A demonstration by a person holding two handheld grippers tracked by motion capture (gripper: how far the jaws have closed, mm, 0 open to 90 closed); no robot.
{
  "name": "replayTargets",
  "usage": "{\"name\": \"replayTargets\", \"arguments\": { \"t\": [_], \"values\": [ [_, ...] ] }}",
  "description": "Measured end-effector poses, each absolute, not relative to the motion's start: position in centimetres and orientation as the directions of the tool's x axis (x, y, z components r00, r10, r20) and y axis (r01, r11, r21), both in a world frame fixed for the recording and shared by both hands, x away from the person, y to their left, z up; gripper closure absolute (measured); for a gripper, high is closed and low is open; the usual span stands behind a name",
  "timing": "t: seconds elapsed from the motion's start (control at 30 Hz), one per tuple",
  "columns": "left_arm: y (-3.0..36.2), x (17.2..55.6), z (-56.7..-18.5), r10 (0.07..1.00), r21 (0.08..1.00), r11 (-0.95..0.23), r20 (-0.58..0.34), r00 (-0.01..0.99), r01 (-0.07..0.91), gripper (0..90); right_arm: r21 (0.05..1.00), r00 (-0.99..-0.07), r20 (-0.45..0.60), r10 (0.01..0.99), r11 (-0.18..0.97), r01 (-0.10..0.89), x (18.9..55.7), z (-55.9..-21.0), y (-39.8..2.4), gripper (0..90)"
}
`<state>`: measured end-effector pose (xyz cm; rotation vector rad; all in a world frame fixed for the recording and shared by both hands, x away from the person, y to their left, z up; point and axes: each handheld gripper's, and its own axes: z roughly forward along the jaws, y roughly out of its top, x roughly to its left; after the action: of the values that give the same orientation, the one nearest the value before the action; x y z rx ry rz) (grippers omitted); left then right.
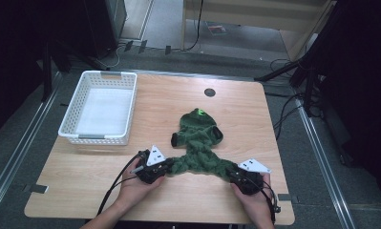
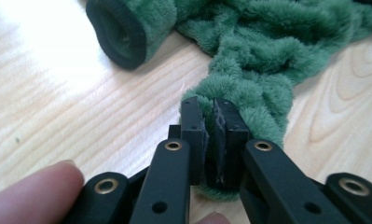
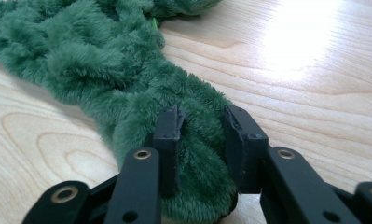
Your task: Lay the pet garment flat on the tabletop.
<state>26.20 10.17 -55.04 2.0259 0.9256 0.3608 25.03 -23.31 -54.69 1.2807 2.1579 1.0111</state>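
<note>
A green fleece garment (image 1: 200, 136) lies on the wooden table (image 1: 83, 176), its hood toward the far side and two legs spread toward the near edge. My left gripper (image 1: 170, 167) is shut on the tip of the left leg. In the left gripper view the jaws (image 2: 210, 114) pinch a thin fold of the fleece (image 2: 258, 51), and a dark-lined cuff (image 2: 120, 30) lies beyond. My right gripper (image 1: 231, 172) is shut on the right leg. In the right gripper view its pads (image 3: 202, 126) press on a thick roll of fleece (image 3: 81, 60).
A white plastic basket (image 1: 111, 74) stands at the table's far left with nothing in it. A small black round cap (image 1: 209, 92) sits in the tabletop near the far edge. Both hands rest close to the near edge.
</note>
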Motion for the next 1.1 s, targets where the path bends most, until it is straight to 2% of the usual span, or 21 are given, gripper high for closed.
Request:
{"name": "replayTargets", "arguments": {
  "t": [0.03,0.13,0.2,0.27,0.47,0.6,0.63,0.7,0.77,0.8,1.1],
  "values": [
    [10.5,26.2,-55.0,0.728,0.814,-0.332,-0.1,0.678,0.477,69.4,0.771,-0.483,0.01,0.876,0.301,0.561,25.0,-54.7,-23.3,60.1],
    [12.2,25.8,-54.7,0.74,0.843,-0.224,-0.179,0.648,0.489,45.6,0.811,-0.489,0.046,0.871,0.253,0.528,24.6,-54.5,-23.5,45.3],
    [13.4,25.2,-54.5,0.734,0.855,-0.18,-0.212,0.645,0.486,42.2,0.836,-0.488,0.052,0.871,0.229,0.499,24.4,-54.2,-23.8,39.2],
    [14.6,24.2,-54.1,0.748,0.869,-0.175,-0.188,0.636,0.462,33.5,0.852,-0.475,0.056,0.878,0.206,0.481,24.2,-53.7,-24.3,33.2],
    [17.9,21.7,-53.3,0.765,0.892,-0.157,-0.162,0.624,0.424,15.1,0.865,-0.412,0.076,0.908,0.145,0.48,24.1,-53.1,-26.1,15.2],
    [21.9,19.7,-53.2,0.801,0.899,-0.117,-0.166,0.575,0.423,9.1,0.867,-0.389,0.073,0.918,0.135,0.479,23.8,-53.0,-27.2,11.7],
    [21.9,19.7,-53.2,0.801,0.899,-0.117,-0.166,0.575,0.423,7.9,0.868,-0.38,0.071,0.922,0.13,0.48,23.6,-53.0,-27.5,10.3],
    [24.6,19.2,-53.1,0.843,0.896,-0.075,-0.177,0.508,0.437,3.2,0.865,-0.367,0.073,0.927,0.124,0.485,23.5,-53.1,-28.1,6.5],
    [25.5,19.0,-53.0,0.853,0.898,-0.052,-0.188,0.488,0.437,2.0,0.863,-0.36,0.079,0.929,0.117,0.492,23.4,-53.1,-28.3,3.1],
    [27.2,18.6,-53.0,0.876,0.906,-0.04,-0.171,0.45,0.422,1.8,0.849,-0.334,0.091,0.938,0.102,0.519,23.4,-53.1,-28.9,0.0],
    [33.6,17.4,-54.0,0.935,0.905,0.023,-0.17,0.311,0.424,1.0,0.854,-0.285,0.078,0.955,0.084,0.514,22.7,-53.6,-31.0,0.0]
  ]
}}
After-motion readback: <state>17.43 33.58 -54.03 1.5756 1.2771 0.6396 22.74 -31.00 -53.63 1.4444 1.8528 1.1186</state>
